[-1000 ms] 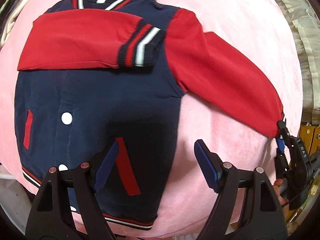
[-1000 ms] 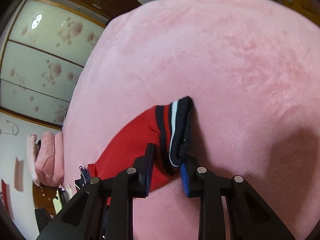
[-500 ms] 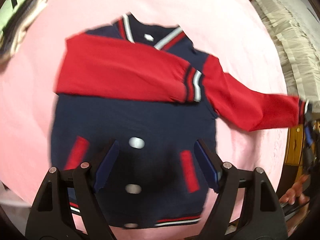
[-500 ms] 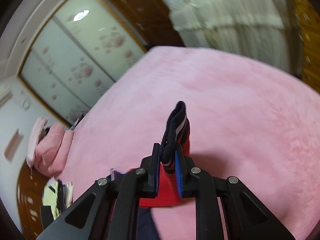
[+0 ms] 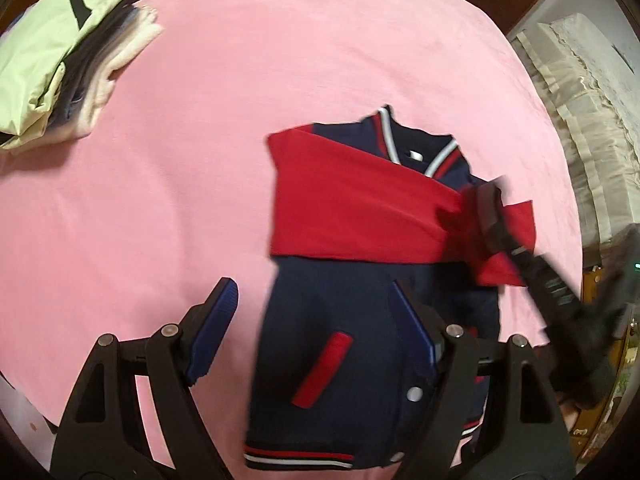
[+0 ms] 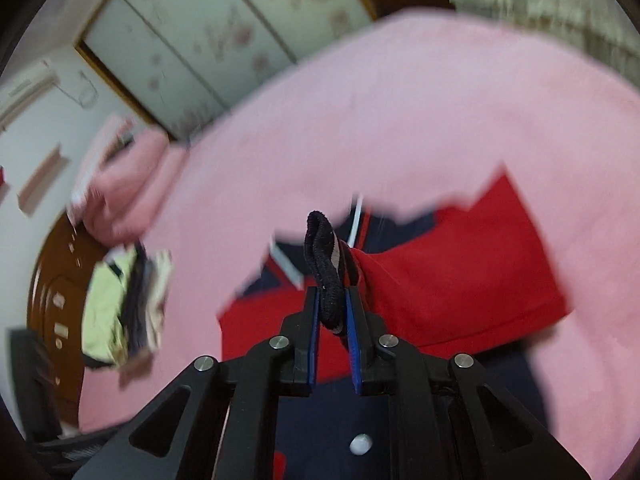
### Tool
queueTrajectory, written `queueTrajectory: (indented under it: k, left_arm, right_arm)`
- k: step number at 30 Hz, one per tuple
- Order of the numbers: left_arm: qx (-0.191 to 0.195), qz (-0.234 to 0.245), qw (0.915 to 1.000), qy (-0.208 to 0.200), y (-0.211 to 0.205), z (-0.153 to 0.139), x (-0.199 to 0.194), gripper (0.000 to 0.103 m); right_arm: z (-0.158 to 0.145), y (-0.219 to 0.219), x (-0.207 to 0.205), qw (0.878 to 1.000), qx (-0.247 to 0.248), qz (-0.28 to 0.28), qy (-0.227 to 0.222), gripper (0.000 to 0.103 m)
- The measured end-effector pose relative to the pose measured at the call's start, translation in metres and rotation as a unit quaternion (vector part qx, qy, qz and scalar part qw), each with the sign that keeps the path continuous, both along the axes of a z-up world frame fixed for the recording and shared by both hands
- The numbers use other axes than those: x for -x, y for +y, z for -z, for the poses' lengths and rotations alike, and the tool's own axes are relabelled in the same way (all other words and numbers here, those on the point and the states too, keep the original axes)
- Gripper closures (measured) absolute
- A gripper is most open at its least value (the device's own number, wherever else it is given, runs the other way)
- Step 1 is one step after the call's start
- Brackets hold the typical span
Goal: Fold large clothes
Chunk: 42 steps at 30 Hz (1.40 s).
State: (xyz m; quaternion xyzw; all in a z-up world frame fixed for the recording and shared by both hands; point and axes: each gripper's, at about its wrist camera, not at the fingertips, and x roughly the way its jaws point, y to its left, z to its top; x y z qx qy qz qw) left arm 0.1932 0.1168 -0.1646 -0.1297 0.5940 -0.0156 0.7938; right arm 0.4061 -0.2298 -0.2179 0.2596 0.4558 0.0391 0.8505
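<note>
Even indoor light, heavy motion blur, fisheye-warped edges.

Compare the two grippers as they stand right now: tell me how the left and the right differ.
The left gripper is open and holds nothing; the right gripper is shut on the striped cuff of the jacket's red sleeve. The left hangs over the jacket's navy body near the hem; the right is at chest height, over the sleeve already folded across. Both have blue pads.
</note>
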Motion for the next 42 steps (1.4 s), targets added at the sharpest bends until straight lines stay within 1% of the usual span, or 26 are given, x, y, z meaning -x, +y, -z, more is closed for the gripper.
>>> queueTrajectory:
  k: [1, 2, 3, 4, 5, 6, 8, 10, 12, 13, 14, 16, 20, 22, 25, 27, 29, 33, 34, 35, 36, 38, 39, 40, 41, 42]
  left_arm:
    - [-0.001, 0.0, 1.0, 0.001, 0.004, 0.004, -0.003, 0.028]
    - [0.0, -0.001, 1.0, 0.001, 0.007, 0.009, -0.006, 0.028]
    - [0.004, -0.001, 1.0, 0.001, 0.011, 0.01, -0.006, 0.028]
    - [0.011, -0.003, 0.9999, 0.002, 0.012, 0.014, -0.008, 0.028]
    - [0.02, -0.004, 0.9998, 0.002, 0.013, 0.018, -0.009, 0.028]
    - [0.029, -0.004, 0.9996, 0.003, 0.01, 0.024, -0.012, 0.028]
    - [0.049, -0.002, 0.9988, 0.003, 0.008, 0.03, -0.013, 0.028]
    - [0.068, 0.004, 0.9977, 0.005, 0.002, 0.033, -0.013, 0.028]
    - [0.094, 0.013, 0.9955, 0.009, -0.009, 0.038, -0.016, 0.028]
    - [0.103, 0.016, 0.9945, 0.01, -0.014, 0.04, -0.016, 0.028]
    - [0.117, 0.022, 0.9929, 0.011, -0.022, 0.043, -0.018, 0.028]
    - [0.132, 0.027, 0.9907, 0.016, -0.036, 0.049, -0.021, 0.028]
    - [0.158, 0.028, 0.9864, 0.038, -0.068, 0.07, -0.028, 0.032]
    - [0.173, 0.016, 0.9836, 0.05, -0.081, 0.082, -0.032, 0.038]
    - [0.182, -0.005, 0.9818, 0.054, -0.094, 0.098, -0.037, 0.041]
    - [0.171, -0.016, 0.9834, 0.06, -0.102, 0.109, -0.041, 0.044]
    - [0.145, -0.021, 0.9875, 0.059, -0.111, 0.116, -0.044, 0.05]
    - [0.105, -0.024, 0.9929, 0.051, -0.132, 0.12, -0.046, 0.05]
    - [0.095, -0.022, 0.9941, 0.048, -0.137, 0.119, -0.046, 0.053]
    - [0.089, -0.02, 0.9948, 0.045, -0.14, 0.117, -0.045, 0.056]
    - [0.088, -0.018, 0.9951, 0.043, -0.145, 0.116, -0.044, 0.066]
    - [0.071, -0.021, 0.9964, 0.042, -0.157, 0.114, -0.043, 0.069]
    - [0.06, -0.019, 0.9972, 0.039, -0.162, 0.113, -0.043, 0.077]
    - [0.049, -0.016, 0.9981, 0.033, -0.168, 0.11, -0.042, 0.083]
    - [0.038, -0.014, 0.9989, 0.022, -0.174, 0.106, -0.041, 0.085]
    - [0.035, -0.012, 0.9992, 0.013, -0.177, 0.102, -0.041, 0.093]
  right_arm:
    - [0.011, 0.006, -0.005, 1.0, -0.007, -0.009, 0.019, 0.081]
    - [0.026, 0.014, -0.013, 0.998, -0.025, -0.021, 0.051, 0.069]
    - [0.035, 0.018, -0.014, 0.997, -0.038, -0.023, 0.068, 0.063]
    - [0.044, 0.019, -0.015, 0.996, -0.051, -0.02, 0.077, 0.054]
    - [0.046, 0.02, -0.015, 0.995, -0.056, -0.014, 0.076, 0.045]
    - [0.048, 0.02, -0.011, 0.996, -0.055, -0.01, 0.074, 0.041]
    - [0.046, 0.018, 0.007, 0.997, -0.041, -0.004, 0.063, 0.027]
    - [0.039, 0.014, 0.022, 0.998, -0.027, 0.001, 0.048, 0.023]
    - [0.038, 0.0, 0.033, 0.999, -0.012, 0.004, 0.04, 0.022]
    - [0.033, -0.009, 0.053, 0.999, -0.006, 0.004, 0.038, 0.021]
    - [0.022, -0.02, 0.072, 0.999, 0.007, 0.003, 0.035, 0.021]
    - [0.02, -0.044, 0.084, 0.998, 0.045, -0.001, 0.034, 0.02]
    - [0.021, -0.067, 0.097, 0.994, 0.102, -0.012, 0.037, 0.019]
    - [0.026, -0.079, 0.104, 0.992, 0.117, -0.016, 0.037, 0.019]
    - [0.037, -0.095, 0.105, 0.991, 0.125, -0.021, 0.043, 0.019]
    - [0.043, -0.104, 0.105, 0.99, 0.129, -0.028, 0.043, 0.019]
    - [0.046, -0.111, 0.104, 0.989, 0.138, -0.036, 0.038, 0.019]
    - [0.06, -0.118, 0.096, 0.984, 0.161, -0.061, 0.038, 0.019]
    - [0.064, -0.12, 0.095, 0.982, 0.171, -0.069, 0.042, 0.019]
    - [0.067, -0.121, 0.094, 0.981, 0.176, -0.073, 0.044, 0.019]
    - [0.07, -0.123, 0.093, 0.98, 0.179, -0.077, 0.045, 0.019]
    - [0.077, -0.125, 0.091, 0.978, 0.183, -0.083, 0.051, 0.019]
    - [0.081, -0.126, 0.09, 0.978, 0.184, -0.083, 0.054, 0.019]
    - [0.083, -0.128, 0.091, 0.978, 0.182, -0.082, 0.054, 0.019]
    - [0.084, -0.13, 0.091, 0.979, 0.18, -0.081, 0.054, 0.019]
    - [0.085, -0.131, 0.092, 0.979, 0.178, -0.08, 0.054, 0.019]
